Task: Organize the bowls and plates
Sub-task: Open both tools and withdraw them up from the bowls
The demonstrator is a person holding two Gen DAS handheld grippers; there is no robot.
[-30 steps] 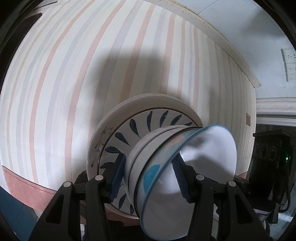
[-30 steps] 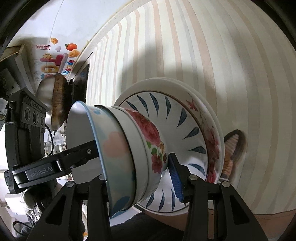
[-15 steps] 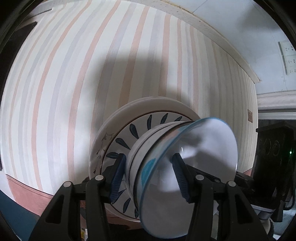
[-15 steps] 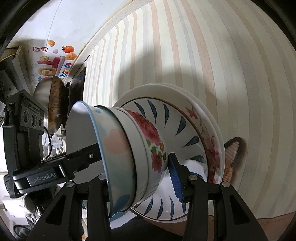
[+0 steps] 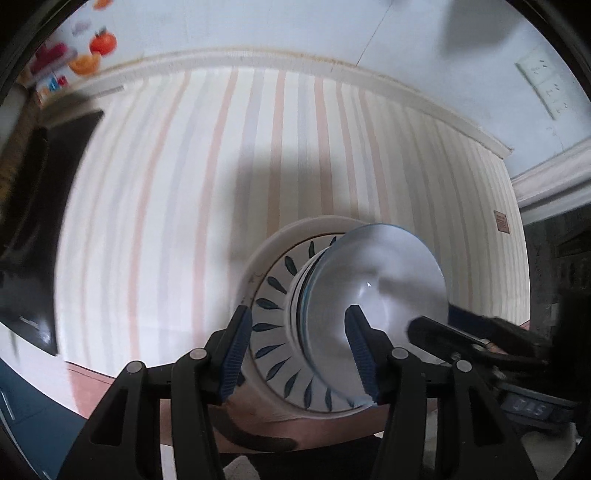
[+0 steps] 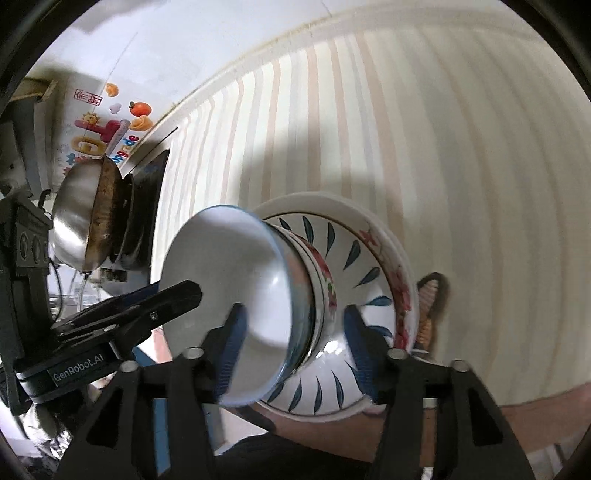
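Note:
A stack stands on the striped tablecloth [image 5: 207,206]: a large floral plate [image 6: 404,291], a blue-leaf plate [image 6: 354,254] on it, a rose-patterned bowl [image 6: 325,280], and a pale blue bowl [image 6: 229,295] on top. In the left wrist view the leaf plate [image 5: 273,295] and the top bowl [image 5: 384,291] lie ahead of my left gripper [image 5: 299,354], which is open and back from the stack. My right gripper [image 6: 291,354] is open too, its fingers apart on either side of the bowls without touching them.
A steel wok [image 6: 81,225] sits on a black stove [image 6: 144,206] at the left end of the counter. The wall [image 5: 295,26] behind has fruit stickers [image 6: 110,125] and a socket [image 5: 546,85]. A small woven basket [image 6: 430,306] lies behind the plates.
Both grippers have let go of the stack and pulled back from it, so the plates and bowls look smaller. The views now take in more of the table and wall.

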